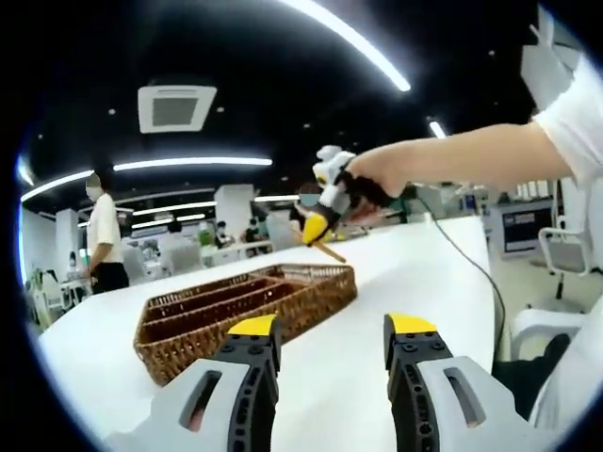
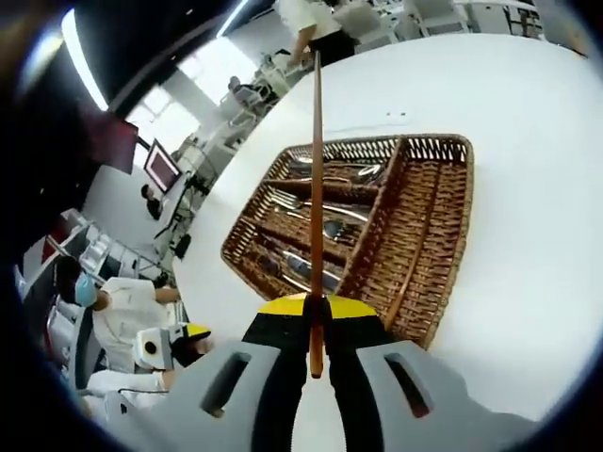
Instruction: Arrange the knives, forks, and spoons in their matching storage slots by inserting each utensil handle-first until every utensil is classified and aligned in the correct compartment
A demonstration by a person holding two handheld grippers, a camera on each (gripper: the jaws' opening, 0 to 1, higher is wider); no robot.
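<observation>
While your right gripper point(image 2: 316, 325) is clamped tight on a thin brown stick-like utensil point(image 2: 317, 188), most likely a chopstick or a slim wooden handle, though its far end is too small to name, you hold it only near one end, so the long free part can swing or slip through the jaws if you tilt the hand quickly. Under it lies the wicker tray point(image 2: 443, 235) on the white table point(image 2: 528, 141), and its left slots already contain metal cutlery point(image 2: 330, 221), while the long compartment on the right side seems bare. If the tip comes down at an angle, it may catch the woven divider or land across two slots, and it could push the tray, which is light. In the left gripper view, your left gripper point(image 1: 330, 341) hovers with its jaws spread wide and holding nothing, low over the table and near the tray point(image 1: 188, 325), so it could steady the tray. Further off, people stand at desks.
</observation>
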